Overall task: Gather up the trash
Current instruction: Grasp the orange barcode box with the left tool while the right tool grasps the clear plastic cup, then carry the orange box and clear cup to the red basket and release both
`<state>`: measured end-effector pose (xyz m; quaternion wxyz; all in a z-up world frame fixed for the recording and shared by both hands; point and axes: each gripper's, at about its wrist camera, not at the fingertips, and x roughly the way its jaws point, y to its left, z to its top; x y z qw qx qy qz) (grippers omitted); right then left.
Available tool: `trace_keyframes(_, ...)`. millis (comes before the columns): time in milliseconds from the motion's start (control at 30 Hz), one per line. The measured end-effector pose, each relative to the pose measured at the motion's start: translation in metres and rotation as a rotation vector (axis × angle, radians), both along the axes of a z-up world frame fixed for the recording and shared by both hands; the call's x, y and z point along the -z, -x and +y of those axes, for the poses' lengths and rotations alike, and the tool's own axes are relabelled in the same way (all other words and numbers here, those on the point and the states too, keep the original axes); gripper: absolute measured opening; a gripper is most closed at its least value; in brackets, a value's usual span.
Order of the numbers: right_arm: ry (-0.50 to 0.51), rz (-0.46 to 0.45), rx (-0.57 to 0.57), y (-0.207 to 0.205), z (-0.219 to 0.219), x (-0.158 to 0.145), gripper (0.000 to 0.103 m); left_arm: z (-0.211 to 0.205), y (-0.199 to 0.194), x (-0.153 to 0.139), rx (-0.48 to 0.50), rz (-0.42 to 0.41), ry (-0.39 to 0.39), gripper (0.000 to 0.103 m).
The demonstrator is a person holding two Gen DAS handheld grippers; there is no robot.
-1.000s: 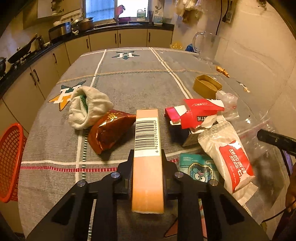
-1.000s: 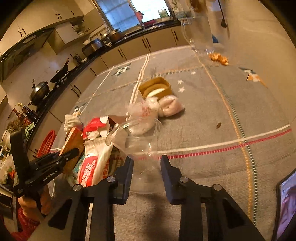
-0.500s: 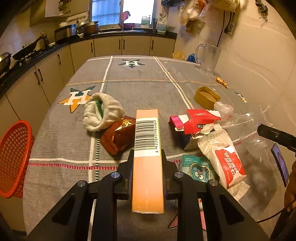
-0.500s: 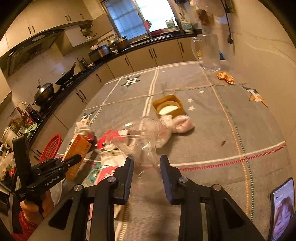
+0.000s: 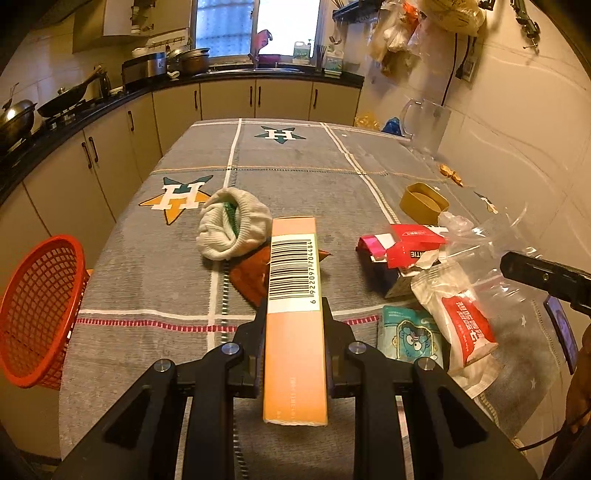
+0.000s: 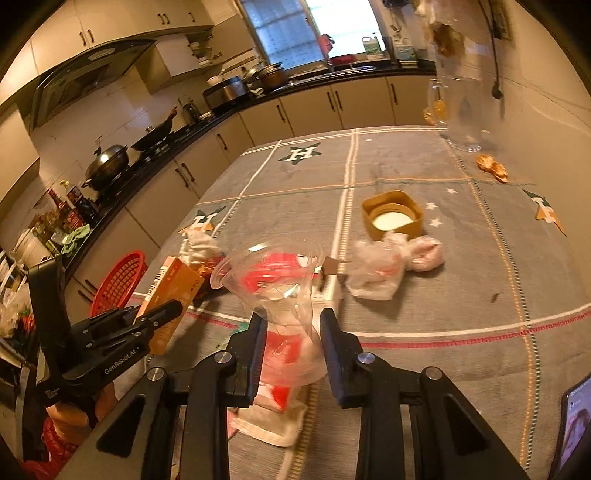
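Left gripper [image 5: 295, 343] clamps a stiff, light orange carton [image 5: 294, 325] mid-length above the table [image 5: 295, 173] | right gripper [image 6: 291, 343] pinches a crushable clear plastic cup [image 6: 273, 280] near its base | beyond: red basket [image 5: 37, 314] at the table's edge.

Your two views carry a warm amber cast and moderate brightness. The window [image 5: 255, 33] far beyond the fingers [image 5: 255, 354] is blown out to white, with no detail in its panes. Soft shadows lie beside the items on the counter [image 5: 295, 177] ahead of the fingers. Fisheye bending curves the cabinets and wall lines, and black vignetting fills all corners. In your right wrist view the glass jug [image 6: 461, 110] far ahead and to the right of the fingers is smeared by motion blur. The barcode [image 5: 291, 269] between your left fingers reads sharp.
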<state>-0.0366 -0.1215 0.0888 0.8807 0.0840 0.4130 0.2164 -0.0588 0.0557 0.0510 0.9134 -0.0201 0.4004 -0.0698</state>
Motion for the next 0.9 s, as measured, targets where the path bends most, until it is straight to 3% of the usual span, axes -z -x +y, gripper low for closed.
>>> trace_keyframes(900,0.058,0.035,-0.124,-0.007,0.066,0.011,0.032,0.04,0.012,-0.004,-0.08,-0.018,0.014,0.022)
